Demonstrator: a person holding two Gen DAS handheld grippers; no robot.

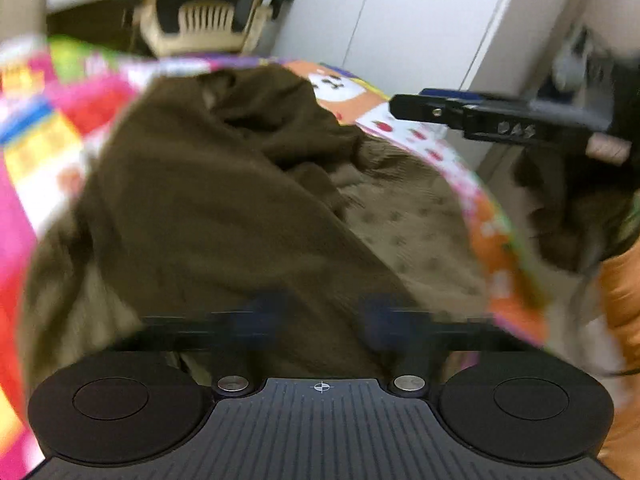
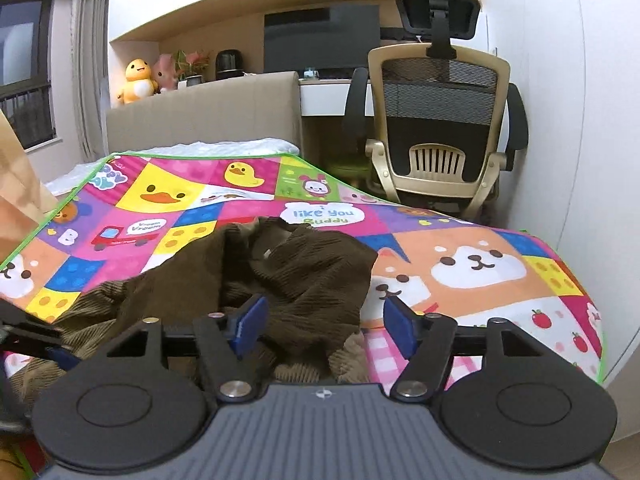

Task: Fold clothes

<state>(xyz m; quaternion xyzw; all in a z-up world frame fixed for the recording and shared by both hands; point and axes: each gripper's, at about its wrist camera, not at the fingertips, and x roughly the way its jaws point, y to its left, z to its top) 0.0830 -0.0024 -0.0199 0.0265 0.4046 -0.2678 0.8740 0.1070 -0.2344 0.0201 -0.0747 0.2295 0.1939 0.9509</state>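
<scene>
A brown corduroy garment (image 2: 296, 276) lies crumpled on a bright cartoon-print mat (image 2: 472, 264) spread over the bed. In the right wrist view its long axis runs from about 8 o'clock up toward 1 o'clock, the collar end pointing away toward the office chair (image 2: 436, 120). The right gripper (image 2: 324, 320) hovers over the near fold, its blue pads spread wide with cloth between them, not pinched. The left gripper (image 1: 320, 316) is too blurred over the garment (image 1: 224, 200); its opening cannot be told.
</scene>
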